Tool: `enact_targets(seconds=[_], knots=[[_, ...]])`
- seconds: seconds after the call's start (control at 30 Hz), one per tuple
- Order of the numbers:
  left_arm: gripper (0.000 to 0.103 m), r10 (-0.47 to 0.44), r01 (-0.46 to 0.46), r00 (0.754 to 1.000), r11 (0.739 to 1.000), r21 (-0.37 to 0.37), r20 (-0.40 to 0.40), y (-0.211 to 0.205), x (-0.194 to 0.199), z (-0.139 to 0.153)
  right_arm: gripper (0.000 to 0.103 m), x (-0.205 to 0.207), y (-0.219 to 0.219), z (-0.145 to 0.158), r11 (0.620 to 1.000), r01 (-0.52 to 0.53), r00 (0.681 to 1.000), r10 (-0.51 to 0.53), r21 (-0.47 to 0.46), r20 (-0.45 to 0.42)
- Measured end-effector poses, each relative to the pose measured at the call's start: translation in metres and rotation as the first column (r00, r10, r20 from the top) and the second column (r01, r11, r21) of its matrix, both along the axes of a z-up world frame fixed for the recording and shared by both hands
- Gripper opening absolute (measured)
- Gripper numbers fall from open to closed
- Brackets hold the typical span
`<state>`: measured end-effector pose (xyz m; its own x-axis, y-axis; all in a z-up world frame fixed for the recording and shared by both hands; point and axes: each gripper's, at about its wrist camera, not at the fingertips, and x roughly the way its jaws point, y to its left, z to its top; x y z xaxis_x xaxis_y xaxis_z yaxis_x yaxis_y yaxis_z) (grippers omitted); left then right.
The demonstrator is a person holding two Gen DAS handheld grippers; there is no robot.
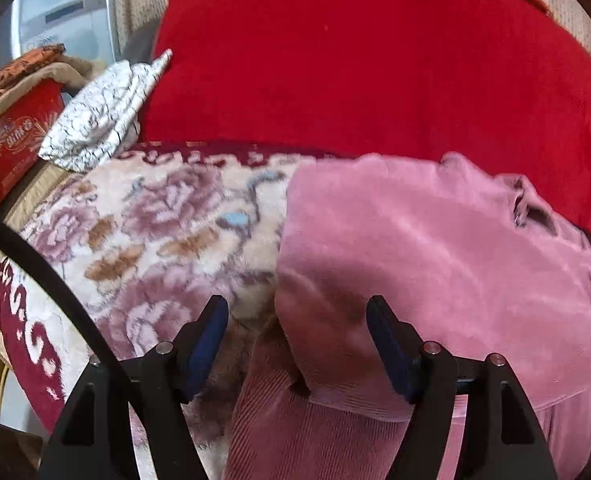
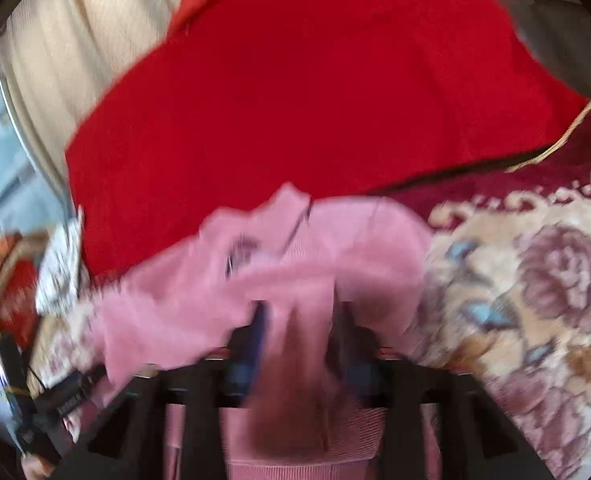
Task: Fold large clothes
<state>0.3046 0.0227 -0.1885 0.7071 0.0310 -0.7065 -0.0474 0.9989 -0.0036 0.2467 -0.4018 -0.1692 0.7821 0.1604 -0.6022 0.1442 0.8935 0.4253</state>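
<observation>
A pink corduroy garment [image 1: 435, 260] lies spread on a floral plush blanket [image 1: 167, 232]. My left gripper [image 1: 297, 314] is open over the garment's left edge, which runs between its blue pads [image 1: 209, 336] without being pinched. In the blurred right wrist view the same pink garment [image 2: 335, 240] is bunched up. My right gripper [image 2: 301, 324] is open, its fingers apart either side of a raised fold of the pink cloth.
A big red cloth [image 1: 355, 60] covers the area behind the garment. To the left lie a white crackle-print cloth [image 1: 103, 116] and a red box [image 1: 15, 148]. A black cable [image 1: 55, 292] crosses the left. The floral blanket [image 2: 535, 280] stretches off to the right.
</observation>
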Motion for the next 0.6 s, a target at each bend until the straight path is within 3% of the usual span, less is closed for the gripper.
enact_targets(seconds=[0.07,0.17,0.23,0.27,0.4,0.47,0.6], knots=[[0.073,-0.008,0.007,0.999,1.0,0.003,0.053,-0.002,-0.004,0.008,0.08,-0.011,-0.004,0.009,0.999,0.023,0.996,-0.025,0.023,0.084],[0.073,-0.023,0.02,0.994,0.999,0.026,0.109,-0.008,-0.007,0.013,0.07,-0.006,0.015,0.017,0.998,-0.049,0.994,0.053,-0.036,0.097],[0.074,-0.047,0.042,0.993,0.998,0.055,0.104,-0.016,-0.005,0.011,0.041,-0.003,0.031,0.016,0.991,-0.1,0.991,0.107,-0.088,0.075],[0.074,-0.056,0.049,0.994,0.996,0.077,0.089,-0.02,-0.003,0.007,0.037,-0.003,0.04,0.011,0.983,-0.136,0.989,0.143,-0.12,0.044],[0.075,-0.094,0.1,0.994,0.987,0.123,-0.049,-0.035,0.011,-0.019,0.037,0.007,0.065,-0.012,0.966,-0.202,0.978,0.191,-0.162,-0.081],[0.078,-0.087,0.096,0.994,0.984,0.149,-0.067,-0.037,0.014,-0.024,0.038,0.01,0.07,-0.026,0.962,-0.218,0.97,0.195,-0.164,-0.146],[0.084,-0.071,0.08,0.994,0.991,0.109,-0.081,-0.031,0.015,-0.025,0.038,0.007,0.066,-0.023,0.965,-0.205,0.976,0.189,-0.16,-0.113]])
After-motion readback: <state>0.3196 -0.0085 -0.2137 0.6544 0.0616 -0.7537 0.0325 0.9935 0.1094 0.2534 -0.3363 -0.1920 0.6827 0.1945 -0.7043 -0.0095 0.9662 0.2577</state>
